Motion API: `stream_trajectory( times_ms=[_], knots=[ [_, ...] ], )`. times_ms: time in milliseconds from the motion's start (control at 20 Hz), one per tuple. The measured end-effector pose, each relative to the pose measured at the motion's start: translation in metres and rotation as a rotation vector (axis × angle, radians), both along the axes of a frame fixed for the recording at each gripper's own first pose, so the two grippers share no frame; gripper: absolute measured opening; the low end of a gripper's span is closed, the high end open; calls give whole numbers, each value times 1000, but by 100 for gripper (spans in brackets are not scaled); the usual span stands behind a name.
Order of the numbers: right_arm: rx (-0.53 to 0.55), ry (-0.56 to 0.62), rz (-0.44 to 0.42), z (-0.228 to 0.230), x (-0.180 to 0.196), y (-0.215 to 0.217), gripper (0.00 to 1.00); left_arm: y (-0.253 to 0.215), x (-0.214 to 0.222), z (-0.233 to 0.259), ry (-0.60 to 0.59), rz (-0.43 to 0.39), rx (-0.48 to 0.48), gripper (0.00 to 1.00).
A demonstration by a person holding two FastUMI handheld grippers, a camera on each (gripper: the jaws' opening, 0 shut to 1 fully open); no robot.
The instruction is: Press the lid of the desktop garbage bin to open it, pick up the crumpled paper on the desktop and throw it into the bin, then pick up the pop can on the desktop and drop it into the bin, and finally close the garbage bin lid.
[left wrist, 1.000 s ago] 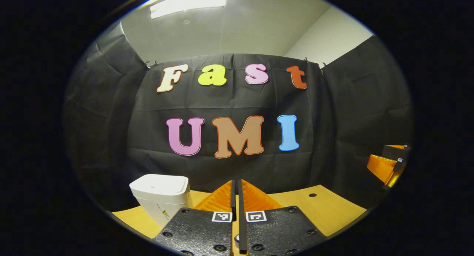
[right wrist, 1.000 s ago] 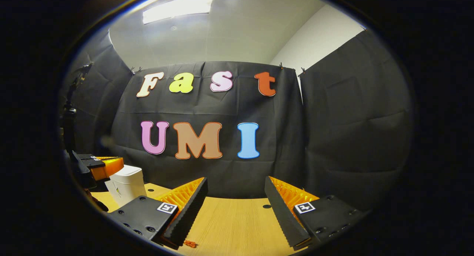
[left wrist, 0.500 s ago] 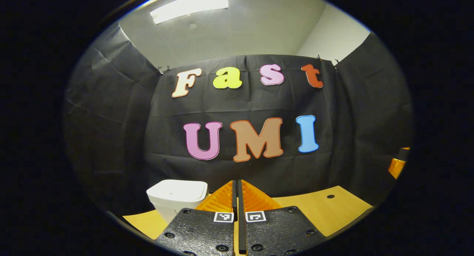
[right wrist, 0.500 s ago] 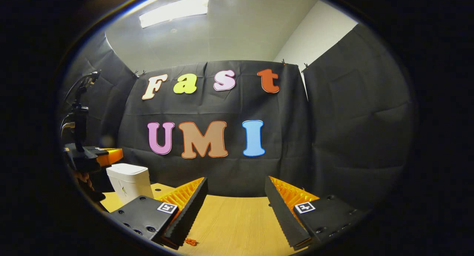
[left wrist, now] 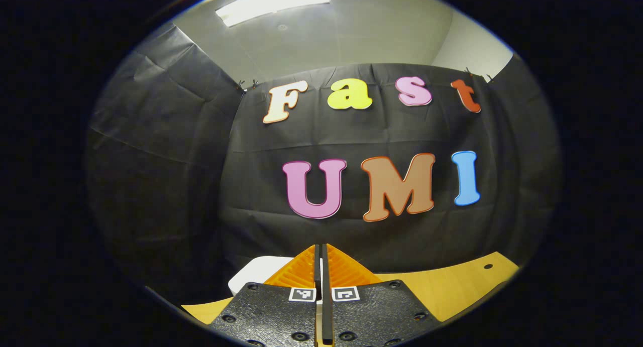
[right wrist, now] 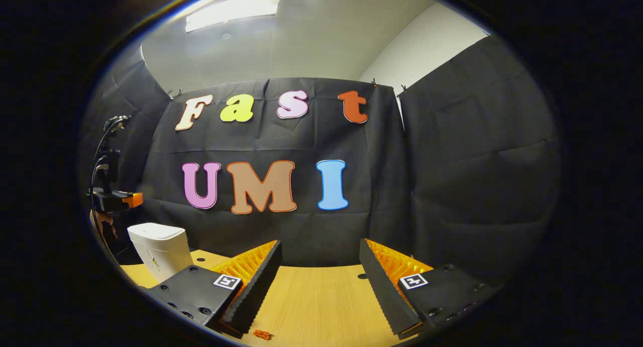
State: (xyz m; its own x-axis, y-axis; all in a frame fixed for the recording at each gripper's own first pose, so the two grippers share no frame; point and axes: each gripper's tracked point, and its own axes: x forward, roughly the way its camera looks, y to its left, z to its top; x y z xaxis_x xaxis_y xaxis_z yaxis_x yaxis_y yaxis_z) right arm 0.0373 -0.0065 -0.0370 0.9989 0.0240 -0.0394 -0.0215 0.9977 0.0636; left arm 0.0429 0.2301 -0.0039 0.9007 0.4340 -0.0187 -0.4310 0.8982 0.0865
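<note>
White plastic marks the garbage bin (right wrist: 159,250) at the left of the right gripper view, standing on the wooden desk (right wrist: 316,299) with its lid (right wrist: 156,231) down. The opening press looks like the step in hand, and not yet made. In that view the left claw (right wrist: 128,200) hangs above the bin and a little to its left, apart from it. In the left gripper view the left claw (left wrist: 320,259) is closed on nothing, and the bin (left wrist: 256,278) peeks out just left of and behind its fingers. Next it likely must descend onto the lid. Further right, the right claw (right wrist: 316,281) stands open and empty over bare desk.
</note>
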Motion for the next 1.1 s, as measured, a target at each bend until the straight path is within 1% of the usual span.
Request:
stream_trajectory(
  times_ms=[200, 350, 500, 600, 700, 750, 800, 850, 900, 1000, 1100],
  knots=[
    [-40, 15, -4, -3, 7, 19, 98, 44, 12, -40, 63, 41, -59, 0],
    [-59, 22, -13, -4, 11, 25, 98, 59, 17, -64, 103, 50, -95, 0],
    [-66, 40, -16, -8, 12, 30, 98, 64, 18, -88, 151, 47, -110, 0],
    [-71, 47, -16, -10, 13, 32, 98, 58, 22, -98, 170, 13, -141, 0],
    [-78, 47, -14, -9, 13, 33, 98, 52, 22, -120, 206, -10, -176, 0],
    [-84, 48, -12, -10, 13, 34, 98, 54, 20, -122, 207, -5, -160, 0],
    [-90, 50, -9, -9, 14, 35, 98, 56, 19, -115, 171, -1, -134, 0],
    [-96, 54, -7, -11, 16, 35, 98, 55, 18, -119, 176, 14, -149, 2],
    [-99, 57, -4, -11, 16, 37, 98, 57, 19, -119, 156, 25, -155, 0],
    [-99, 70, 6, -14, 16, 41, 98, 53, 19, -123, 170, 12, -155, 0],
    [-93, 71, 22, -14, 17, 47, 99, 52, 20, -127, 181, 6, -126, 0]
  ],
)
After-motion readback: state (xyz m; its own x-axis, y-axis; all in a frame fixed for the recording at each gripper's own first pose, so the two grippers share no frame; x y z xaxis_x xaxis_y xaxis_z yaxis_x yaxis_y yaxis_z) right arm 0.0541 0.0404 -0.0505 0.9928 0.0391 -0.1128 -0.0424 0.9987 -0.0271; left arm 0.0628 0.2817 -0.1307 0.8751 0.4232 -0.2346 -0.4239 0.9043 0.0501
